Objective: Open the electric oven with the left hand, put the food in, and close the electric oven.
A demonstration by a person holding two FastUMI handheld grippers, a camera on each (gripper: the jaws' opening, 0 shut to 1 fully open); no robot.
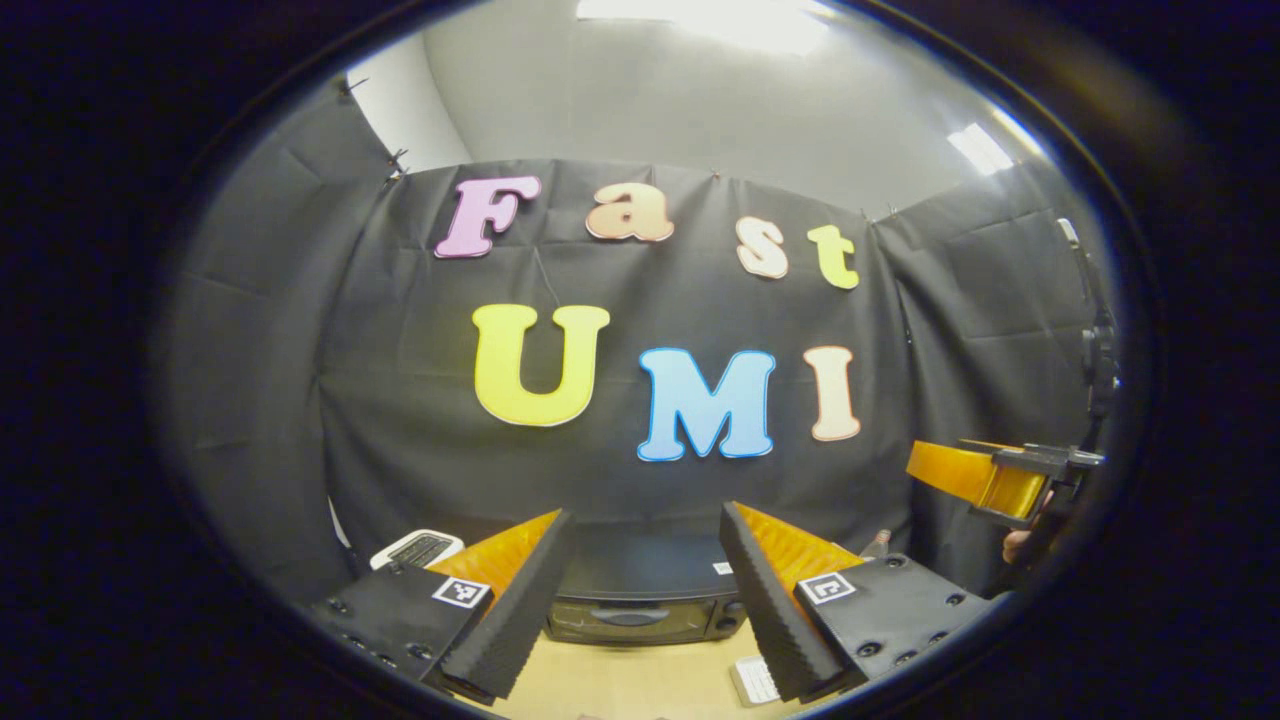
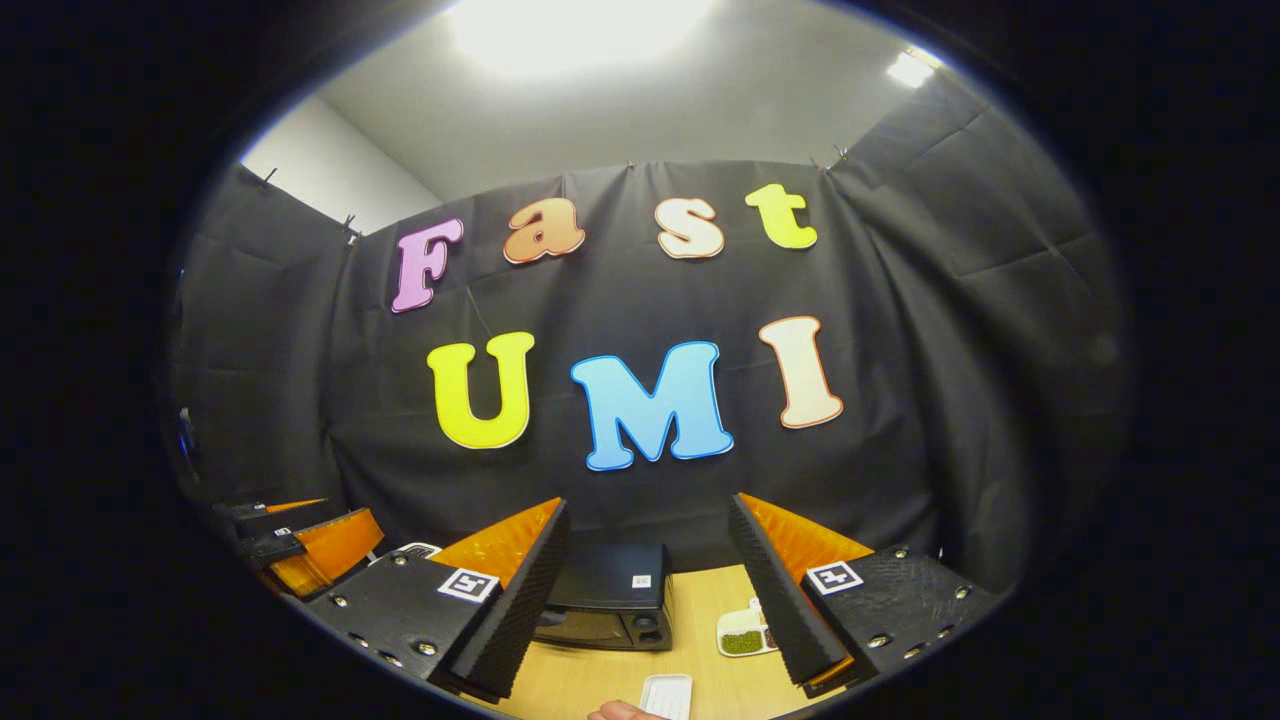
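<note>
**Both jaws spread, oven door closed**

Jaws of the left gripper stand spread wide with nothing between them, and the jaws of the right gripper are spread in the same way, also holding nothing. Both grippers are raised above the wooden table and look toward the back of the booth.

In the left gripper view, the electric oven sits on the table directly ahead, seen in the gap between the two fingers. Its door is closed, and the handle runs across the front. A small white tray lies on the table just beside the right finger, at the lower edge. A white device stands to the left of the oven, partly behind the left finger. Far to the right, the other gripper shows from the side, with part of a hand under it.

In the right gripper view, a white ribbed tray lies nearest, at the bottom edge, and a bit of a hand is beside it. Farther on, a white dish with green food rests on the table, partly hidden by the right finger. The oven stands left of this dish, apart from it, with its door shut. At the far left the other gripper shows, its jaws seen side-on. Behind everything hangs the black cloth wall.
</note>
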